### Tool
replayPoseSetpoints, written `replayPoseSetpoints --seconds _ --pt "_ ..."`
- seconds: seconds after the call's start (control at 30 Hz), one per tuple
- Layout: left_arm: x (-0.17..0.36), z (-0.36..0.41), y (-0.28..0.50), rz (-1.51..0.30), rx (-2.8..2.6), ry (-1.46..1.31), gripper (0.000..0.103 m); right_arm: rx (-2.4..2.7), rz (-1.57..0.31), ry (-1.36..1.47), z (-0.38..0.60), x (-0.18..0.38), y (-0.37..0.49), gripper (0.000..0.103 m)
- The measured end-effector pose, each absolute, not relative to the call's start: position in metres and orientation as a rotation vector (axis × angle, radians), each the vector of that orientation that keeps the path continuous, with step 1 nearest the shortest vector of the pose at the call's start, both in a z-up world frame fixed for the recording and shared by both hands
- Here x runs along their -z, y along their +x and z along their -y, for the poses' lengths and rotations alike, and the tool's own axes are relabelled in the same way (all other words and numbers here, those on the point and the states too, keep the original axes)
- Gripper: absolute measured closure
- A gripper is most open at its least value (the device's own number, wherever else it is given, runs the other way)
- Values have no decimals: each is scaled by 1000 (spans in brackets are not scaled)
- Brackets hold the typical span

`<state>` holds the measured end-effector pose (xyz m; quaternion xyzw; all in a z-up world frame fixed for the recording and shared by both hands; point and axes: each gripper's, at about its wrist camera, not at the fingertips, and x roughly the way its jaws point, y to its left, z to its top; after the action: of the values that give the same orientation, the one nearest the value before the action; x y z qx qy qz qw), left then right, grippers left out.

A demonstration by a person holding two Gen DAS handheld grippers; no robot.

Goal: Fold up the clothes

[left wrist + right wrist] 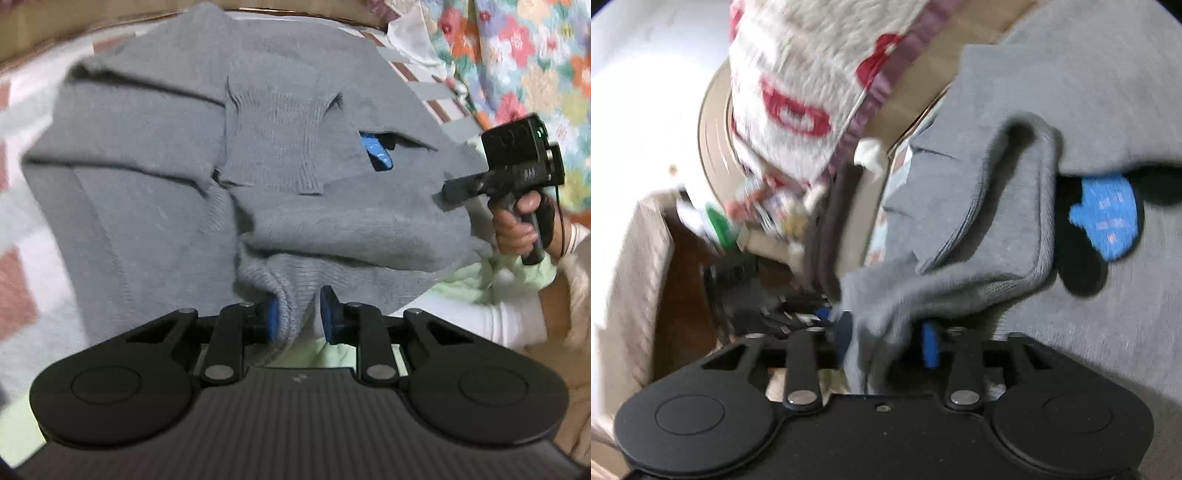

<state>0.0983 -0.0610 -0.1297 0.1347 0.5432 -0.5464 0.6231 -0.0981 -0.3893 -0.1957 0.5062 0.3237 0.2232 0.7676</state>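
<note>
A grey knit sweater (155, 155) lies spread on the bed, sleeves folded across its body, with a blue label (378, 153) showing at the neck. My left gripper (299, 314) holds the sweater's near hem between its blue pads. My right gripper (448, 192) grips the sweater's right edge, held by a hand. In the right wrist view that gripper (886, 339) is shut on a bunched fold of grey sweater (997, 229), and the blue label (1108, 218) shows beyond it. The view is motion-blurred.
A pink-and-white checked blanket (22, 206) covers the bed to the left. A floral quilt (517, 55) lies at the far right. A light green cloth (461, 291) is under the sweater's near edge. A white-and-red fluffy blanket (812, 74) and cardboard boxes (631, 273) lie off the bed.
</note>
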Motion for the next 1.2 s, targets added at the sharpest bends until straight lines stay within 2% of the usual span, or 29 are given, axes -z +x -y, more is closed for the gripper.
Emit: replayPoseSetpoints --seconds 0.07,0.2,0.27,0.33,0.37,0.47,0.53,0.57,0.67,0.7,0.73,0.8,0.9,1.0,1.2 --pt "119 55 96 -1230 1298 324 91 -522 -732 1057 383 192 -97 50" --pt "111 50 78 -1186 1362 466 87 -648 -780 1006 363 184 -93 31" --pt "120 53 77 -1208 1318 492 84 -678 -811 1013 355 188 -90 31" --pt "128 59 82 -1229 1284 448 68 -658 -848 992 349 192 -86 31" --pt "130 61 86 -1232 1273 404 57 -651 -866 966 345 191 -84 32" --pt "137 66 101 -1257 1238 246 45 -650 -898 884 337 189 -84 32" --pt "147 71 111 -1301 1207 147 43 -649 -902 857 333 188 -85 32" --pt "154 73 115 -1317 1188 116 47 -646 -900 855 333 188 -85 32" --pt "165 75 119 -1300 1122 135 89 -639 -890 856 334 189 -87 33" --pt "163 73 118 -1280 1111 159 91 -641 -883 845 334 188 -87 34" --pt "155 67 117 -1268 1115 158 93 -644 -875 829 333 186 -87 36" --pt "136 49 115 -1256 1138 126 94 -654 -878 805 332 183 -83 51" --pt "113 26 105 -1301 1182 126 95 -664 -875 897 342 184 -79 51" --pt "111 18 78 -1362 1174 303 95 -662 -871 1002 351 188 -77 50" --pt "132 20 65 -1400 1160 476 93 -696 -970 894 338 190 -89 47"
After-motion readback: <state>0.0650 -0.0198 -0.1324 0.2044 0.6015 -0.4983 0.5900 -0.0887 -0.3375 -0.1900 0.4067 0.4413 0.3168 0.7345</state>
